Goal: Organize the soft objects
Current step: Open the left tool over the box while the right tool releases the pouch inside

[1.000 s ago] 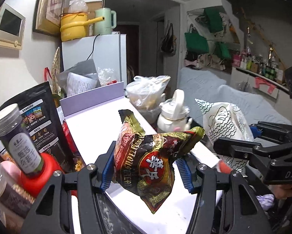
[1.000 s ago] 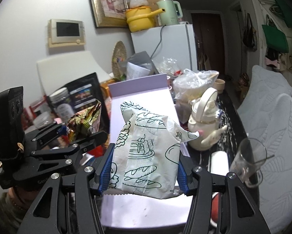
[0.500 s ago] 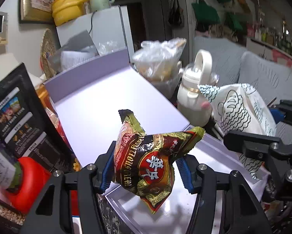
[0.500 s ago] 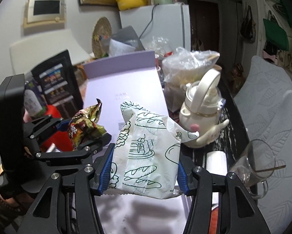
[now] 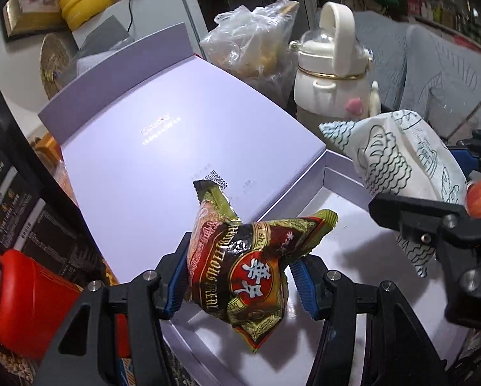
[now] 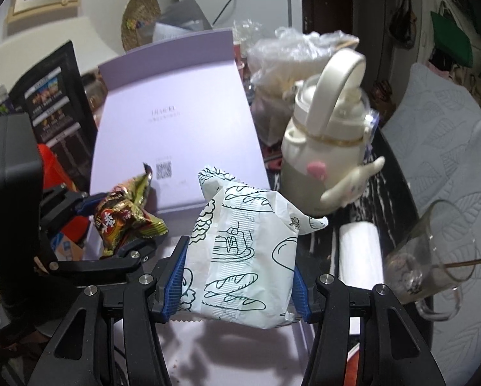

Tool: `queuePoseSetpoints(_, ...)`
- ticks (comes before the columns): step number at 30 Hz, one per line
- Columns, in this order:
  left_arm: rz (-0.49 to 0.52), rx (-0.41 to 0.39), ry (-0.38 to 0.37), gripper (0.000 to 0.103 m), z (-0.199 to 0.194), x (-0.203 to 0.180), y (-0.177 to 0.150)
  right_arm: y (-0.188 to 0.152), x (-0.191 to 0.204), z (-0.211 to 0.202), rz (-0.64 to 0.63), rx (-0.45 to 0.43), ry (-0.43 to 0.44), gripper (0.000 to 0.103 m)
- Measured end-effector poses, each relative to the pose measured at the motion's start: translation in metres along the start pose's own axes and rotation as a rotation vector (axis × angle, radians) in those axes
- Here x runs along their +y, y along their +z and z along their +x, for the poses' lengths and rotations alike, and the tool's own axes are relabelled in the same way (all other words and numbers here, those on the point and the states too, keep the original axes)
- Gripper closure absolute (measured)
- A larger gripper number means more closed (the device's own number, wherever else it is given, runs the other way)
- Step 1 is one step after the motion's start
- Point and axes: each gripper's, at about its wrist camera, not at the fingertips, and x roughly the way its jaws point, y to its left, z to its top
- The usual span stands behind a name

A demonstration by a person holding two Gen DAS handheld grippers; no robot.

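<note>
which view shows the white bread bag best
The right wrist view: the white bread bag fills the centre, clamped in the right hand-held gripper. The left wrist view catches only its side at the right edge.

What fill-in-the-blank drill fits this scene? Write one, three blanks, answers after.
1. The left gripper is shut on a dark red and gold ____ packet.
2. The white bag squeezed by the right gripper is printed with line drawings of ____.
3. Both packages hang over an open box whose lid and walls are pale ____ in colour.

Missing words: snack; bread; purple
</note>
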Motion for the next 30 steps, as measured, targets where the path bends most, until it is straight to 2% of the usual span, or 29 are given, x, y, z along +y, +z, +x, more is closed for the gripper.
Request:
queuePoseSetpoints(3, 0.049, 0.001, 0.046, 0.046, 0.001, -0.01, -0.001, -0.003, 0.0, 0.009, -0.004, 0.02, -0.01, 0.048)
queuePoseSetpoints(8, 0.063, 0.014, 0.064, 0.046, 0.002, -0.014, 0.0, -0.006, -0.002, 0.015, 0.008, 0.048, -0.015, 0.047)
queuePoseSetpoints(11, 0.067, 0.024, 0.071, 0.041, 0.003, -0.014, 0.001, -0.006, -0.005, 0.013, 0.013, 0.05, -0.036, 0.045)
queuePoseSetpoints(15, 0.05, 0.039, 0.079, 0.026, 0.003, -0.013, 0.004, -0.003, -0.009, 0.007, 0.023, 0.043, -0.047, 0.037)
queuePoseSetpoints(18, 0.031, 0.034, 0.069, 0.026, 0.0, -0.011, 0.005, -0.001, -0.01, -0.001, 0.025, 0.032, -0.055, 0.037)
queuePoseSetpoints(23, 0.032, -0.004, 0.079, 0.026, -0.015, -0.011, 0.01, 0.002, -0.009, -0.019, 0.026, -0.002, -0.066, 0.037)
queuePoseSetpoints(30, 0.012, -0.094, 0.071, 0.026, -0.057, -0.006, 0.021, 0.01, -0.006, -0.053, 0.024, -0.076, -0.075, 0.037)
